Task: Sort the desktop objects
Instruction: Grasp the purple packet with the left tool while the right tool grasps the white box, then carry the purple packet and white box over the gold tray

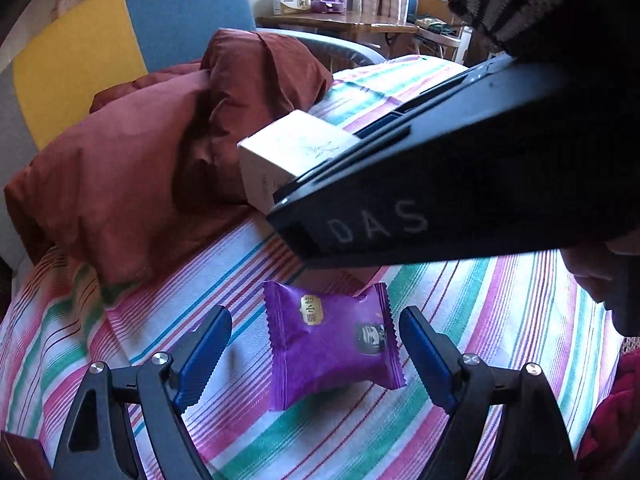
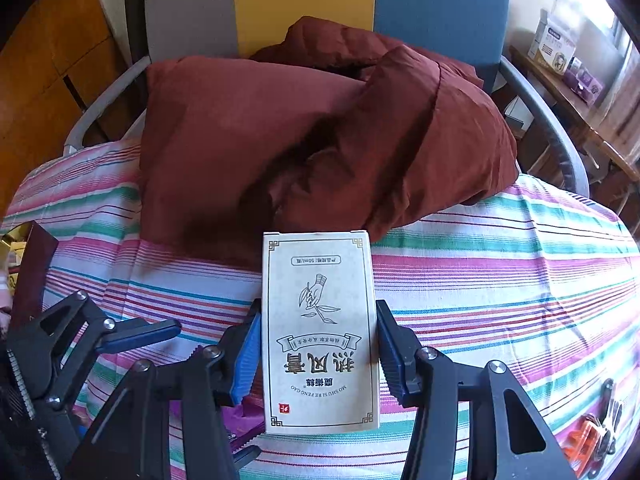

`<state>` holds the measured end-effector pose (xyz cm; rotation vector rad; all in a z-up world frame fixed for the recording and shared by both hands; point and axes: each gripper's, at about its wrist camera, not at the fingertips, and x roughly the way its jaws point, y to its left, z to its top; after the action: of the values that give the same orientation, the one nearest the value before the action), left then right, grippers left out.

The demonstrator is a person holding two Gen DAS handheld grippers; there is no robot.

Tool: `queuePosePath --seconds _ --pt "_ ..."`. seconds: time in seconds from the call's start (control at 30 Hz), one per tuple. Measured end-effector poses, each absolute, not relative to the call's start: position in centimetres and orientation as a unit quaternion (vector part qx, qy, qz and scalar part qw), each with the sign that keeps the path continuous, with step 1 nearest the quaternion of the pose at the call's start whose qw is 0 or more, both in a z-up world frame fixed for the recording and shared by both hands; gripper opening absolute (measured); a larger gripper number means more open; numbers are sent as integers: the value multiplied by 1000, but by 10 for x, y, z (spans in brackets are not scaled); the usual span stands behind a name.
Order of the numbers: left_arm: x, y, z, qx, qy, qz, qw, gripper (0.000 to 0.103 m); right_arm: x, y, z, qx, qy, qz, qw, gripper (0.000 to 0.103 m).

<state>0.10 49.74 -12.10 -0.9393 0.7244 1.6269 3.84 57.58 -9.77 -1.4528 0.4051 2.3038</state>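
A purple snack packet (image 1: 328, 344) lies on the striped cloth (image 1: 500, 320). My left gripper (image 1: 316, 316) stands wide open around it, one blue pad on each side, neither touching it. A white carton with printed characters (image 2: 320, 332) is held upright over the cloth, and my right gripper (image 2: 319, 308) is shut on its two long sides. In the left wrist view the same carton (image 1: 280, 152) sticks out from the right gripper's black body (image 1: 440, 192), above and behind the packet. A corner of the packet (image 2: 240, 412) shows below the carton.
A rust-red padded bundle (image 2: 320, 128) lies across the far side of the cloth, against a grey, yellow and blue chair back (image 2: 304, 4). Keys with an orange tag (image 2: 592, 432) lie at the right. A dark red flat thing (image 2: 36, 264) sits at the left edge.
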Motion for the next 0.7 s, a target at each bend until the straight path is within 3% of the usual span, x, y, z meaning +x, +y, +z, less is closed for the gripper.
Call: queuePosePath --seconds 0.1,0.27,0.7 --pt "-2 497 -125 -400 296 677 542 82 39 578 -104 -524 146 817 193 52" --pt "-4 490 -121 -389 277 680 557 58 38 571 -105 -526 136 818 189 51" --pt "-12 441 -108 -404 233 717 518 51 38 545 -99 -516 125 832 161 51"
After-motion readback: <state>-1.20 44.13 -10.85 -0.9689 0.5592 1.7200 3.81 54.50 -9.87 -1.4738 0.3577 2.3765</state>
